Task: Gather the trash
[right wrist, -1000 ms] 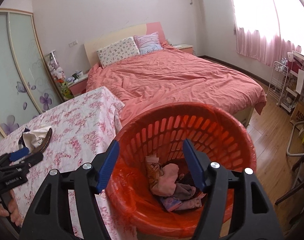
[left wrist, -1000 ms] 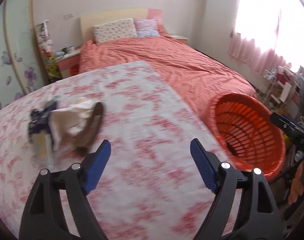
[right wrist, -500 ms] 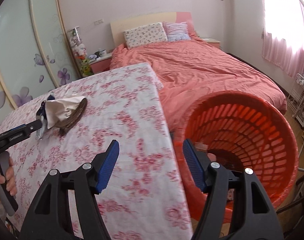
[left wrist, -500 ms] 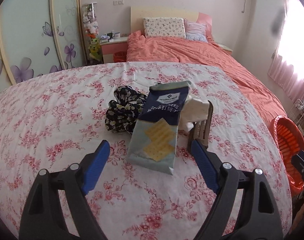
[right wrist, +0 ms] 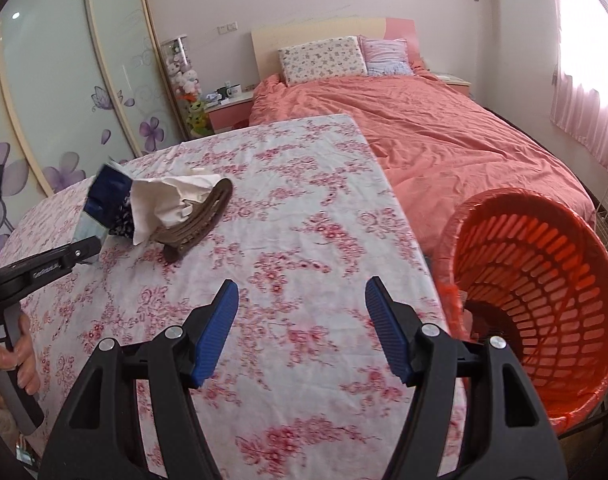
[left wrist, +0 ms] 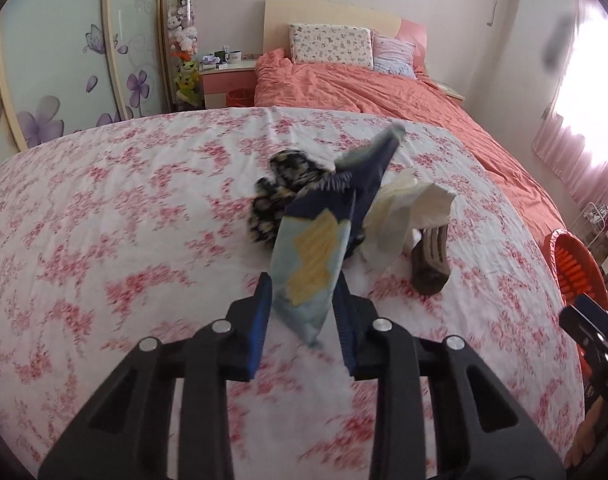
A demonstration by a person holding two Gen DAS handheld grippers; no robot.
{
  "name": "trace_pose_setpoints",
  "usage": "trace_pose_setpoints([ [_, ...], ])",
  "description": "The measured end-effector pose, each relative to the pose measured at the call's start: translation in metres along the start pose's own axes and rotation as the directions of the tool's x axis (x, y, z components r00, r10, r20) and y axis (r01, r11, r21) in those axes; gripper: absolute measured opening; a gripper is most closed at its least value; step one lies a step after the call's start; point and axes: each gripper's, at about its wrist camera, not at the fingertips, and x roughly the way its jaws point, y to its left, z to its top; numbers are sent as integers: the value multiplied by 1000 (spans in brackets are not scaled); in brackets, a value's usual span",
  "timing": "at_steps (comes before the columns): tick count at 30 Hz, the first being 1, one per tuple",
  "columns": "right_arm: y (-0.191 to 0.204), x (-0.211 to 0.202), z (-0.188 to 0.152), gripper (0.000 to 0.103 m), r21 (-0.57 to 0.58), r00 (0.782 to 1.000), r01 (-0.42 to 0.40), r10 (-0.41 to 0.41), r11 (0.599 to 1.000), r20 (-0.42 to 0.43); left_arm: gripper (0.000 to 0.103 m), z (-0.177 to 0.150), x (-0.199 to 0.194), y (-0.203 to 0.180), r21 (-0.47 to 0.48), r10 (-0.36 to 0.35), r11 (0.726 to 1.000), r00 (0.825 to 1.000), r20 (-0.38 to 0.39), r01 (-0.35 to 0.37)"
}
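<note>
My left gripper (left wrist: pixel 304 312) has just closed its jaws on the cracker bag (left wrist: pixel 316 256), tilted above the floral tablecloth (left wrist: pixel 103 240); its print is too blurred to read. Just beyond lie a tissue (left wrist: pixel 408 212) and brown clip (left wrist: pixel 432 256). My right gripper (right wrist: pixel 301 324) gapes empty, the orange basket (right wrist: pixel 544 280) at right.

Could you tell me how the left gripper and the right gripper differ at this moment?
The left gripper has just been closing, and its blue pads pinch the cracker packet, lifting its far end off the floral tablecloth. The right gripper stands wide open with nothing between its pads, over bare cloth beside the orange basket. Both are black with ribbed blue pads and point down towards the table.
</note>
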Motion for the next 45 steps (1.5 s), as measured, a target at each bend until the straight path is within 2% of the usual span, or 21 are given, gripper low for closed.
trace_pose_setpoints([
  [2,9,4,0,66,-6,1000,-12,12,1000,-8,21,-6,-7,11,1,17,1000,1000,5,-17],
  [6,28,14,2,66,-13,999,-44,43,999,-24,15,-9,-10,41,-54,24,998,1000,-13,-24],
  [9,42,20,3,66,-24,998,-62,62,998,-33,16,-8,-9,62,-105,18,994,1000,-19,-20],
  [10,46,22,3,66,-30,997,-68,67,997,-34,20,-8,-11,67,-119,6,993,1000,-10,-7],
  [11,49,23,3,66,-33,997,-71,70,997,-35,35,-7,-13,69,-120,-6,993,1000,2,6],
  [13,55,25,4,66,-39,996,-77,76,996,-39,51,-7,-18,68,-109,-11,994,999,31,14],
  [17,60,28,8,66,-30,995,-90,89,996,-42,58,2,-14,59,-80,-24,996,999,39,27],
  [22,74,40,20,66,5,992,-122,122,993,-39,60,15,3,55,-57,-13,998,1000,23,14],
  [28,93,71,27,64,-10,992,-99,97,995,-82,64,17,15,58,-38,8,999,1000,1,-8],
  [31,95,85,26,46,-11,989,-73,71,997,-127,64,16,20,59,-39,3,999,1000,-9,-3],
  [33,90,81,26,34,10,990,-81,82,997,-118,64,16,22,59,-37,-4,999,1000,-12,4],
  [35,84,75,24,31,5,992,-61,62,998,-106,67,14,22,58,-32,-9,999,1000,-13,9],
  [40,57,60,14,31,8,994,-12,13,1000,-109,69,18,29,54,-29,-19,999,1000,-18,19],
  [43,43,54,13,31,27,993,-24,27,999,-111,69,20,35,51,-23,-23,999,999,-27,23],
  [44,41,53,14,33,39,993,-33,37,999,-112,70,21,36,49,-20,-24,1000,999,-29,24],
  [45,40,53,16,43,49,992,-42,48,998,-113,70,22,38,48,-14,-25,1000,999,-33,25],
])
